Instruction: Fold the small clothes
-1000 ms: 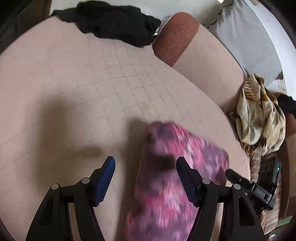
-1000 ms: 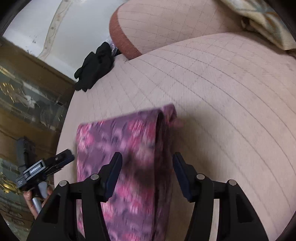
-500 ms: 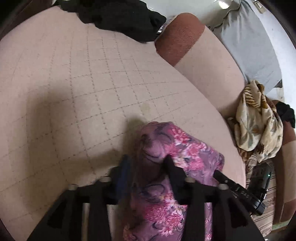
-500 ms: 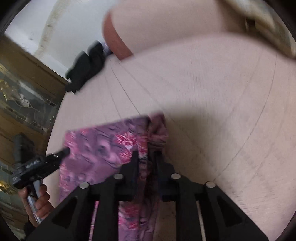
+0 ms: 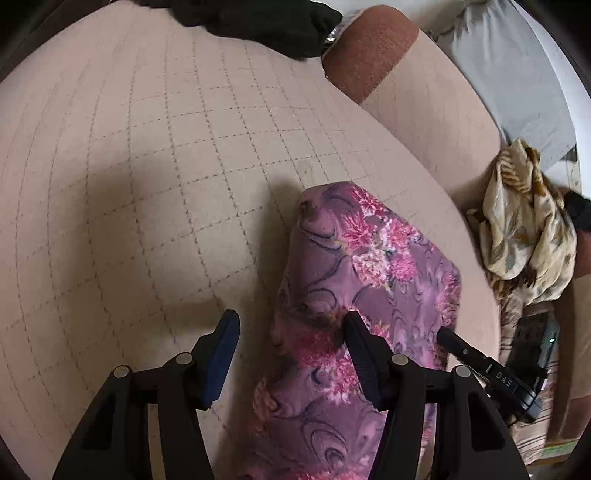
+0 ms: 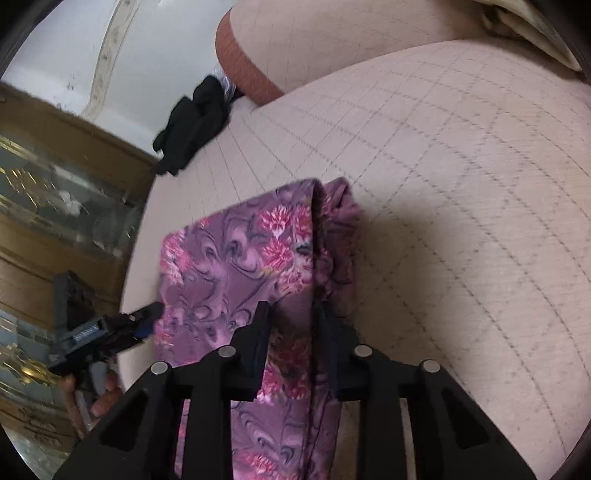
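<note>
My right gripper [image 6: 293, 325] has just closed, its jaws pinching a fold of the purple floral cloth garment [image 6: 240, 266]. My left gripper [image 5: 290, 332] stands half open astride the garment's left edge, not pressing it; its jaws have just reopened slightly. The garment lies folded near the front edge of the beige quilted sofa seat [image 5: 147, 166]. Beyond, a crumpled black garment [image 5: 258, 18] sits at the seat's far edge.

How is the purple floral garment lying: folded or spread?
Folded: the purple floral garment shows doubled layers along its right edge, lying narrow on the beige quilted cushion.
</note>
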Available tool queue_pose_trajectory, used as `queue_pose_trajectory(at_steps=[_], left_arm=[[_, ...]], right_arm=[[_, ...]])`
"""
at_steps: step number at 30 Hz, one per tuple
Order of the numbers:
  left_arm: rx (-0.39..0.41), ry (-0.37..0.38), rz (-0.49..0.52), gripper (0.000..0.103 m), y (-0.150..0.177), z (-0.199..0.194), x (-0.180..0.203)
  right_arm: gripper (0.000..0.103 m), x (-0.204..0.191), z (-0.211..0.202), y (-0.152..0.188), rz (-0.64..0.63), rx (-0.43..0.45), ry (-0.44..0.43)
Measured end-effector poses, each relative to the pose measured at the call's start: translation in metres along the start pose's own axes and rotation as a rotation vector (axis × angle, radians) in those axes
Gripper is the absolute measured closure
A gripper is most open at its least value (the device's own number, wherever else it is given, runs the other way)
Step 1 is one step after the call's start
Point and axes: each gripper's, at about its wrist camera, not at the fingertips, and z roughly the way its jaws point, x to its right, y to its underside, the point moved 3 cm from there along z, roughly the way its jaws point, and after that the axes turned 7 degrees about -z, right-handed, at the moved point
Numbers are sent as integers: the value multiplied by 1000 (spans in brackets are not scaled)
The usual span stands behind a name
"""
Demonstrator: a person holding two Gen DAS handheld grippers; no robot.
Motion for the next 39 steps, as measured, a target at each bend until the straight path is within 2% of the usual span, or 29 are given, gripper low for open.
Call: queue_pose_trajectory(at_steps=[1, 4, 5, 7, 9, 11, 13, 14, 15, 17, 19, 21, 22, 23, 24, 26, 28, 30, 32, 35, 38, 39], left_arm=[[-4, 2, 4, 52, 1, 1, 1], [3, 14, 7, 52, 3, -4, 4], [4, 8, 17, 50, 4, -3, 5], [-7, 6, 9, 49, 4, 2, 4], [-14, 8, -8, 47, 6, 4, 1], [-15, 13, -13, 45, 6, 0, 0], [-48, 58, -37, 43, 7, -6, -3], [-67, 78, -53, 39, 9, -8, -5], [-84, 99, -72, 38, 12, -10, -8], [-93, 114, -89, 36, 20, -16, -12], [-104, 89, -75, 35, 37, -18, -15], [-124, 95, -50, 35, 55, -16, -14], [-127, 87, -37, 39, 63, -15, -15], [-115, 78, -25, 61, 69, -16, -15], [-106, 83, -7, 71, 73, -17, -13], [-95, 88, -10, 79, 74, -20, -13], [-93, 115, -35, 79, 73, -20, -18], [-99, 144, -72, 68, 75, -18, -26], [-100, 162, -108, 56, 84, -25, -35], [-55, 161, -98, 51, 107, -43, -41], [-58, 140, -76, 53, 134, -45, -46], [-43, 127, -66, 57, 140, -45, -47]], right_arm=[[97, -1, -3, 1, -3, 12, 1], [98, -14, -24, -4, -80, 81, 80], [98, -12, -24, -4, -86, 83, 102], [98, 6, -5, 0, -56, 28, 141], [98, 13, 0, 3, -19, 23, 106], [97, 5, -9, 1, -65, 38, 106], [93, -1, -20, 0, -70, 45, 90], [84, -1, -23, 3, -62, 40, 75], [68, -1, -29, 10, -51, 33, 41], [56, 0, -34, 23, -22, 17, 14], [56, 1, -27, 37, 14, -23, -23], [58, 2, -18, 54, 57, -65, -51], [63, 3, -17, 60, 61, -73, -42], [85, 3, -16, 65, 53, -69, -12], [92, 1, -16, 66, 36, -61, 2], [93, 0, -17, 67, 12, -55, 31], [94, -4, -20, 67, 2, -43, 42], [89, -7, -18, 72, -39, -59, 72], [77, -7, -29, 85, 4, -45, 66], [55, -10, -49, 116, 40, -13, -11], [55, -15, -50, 150, 47, -41, -18], [61, -17, -50, 156, 43, -39, -11]])
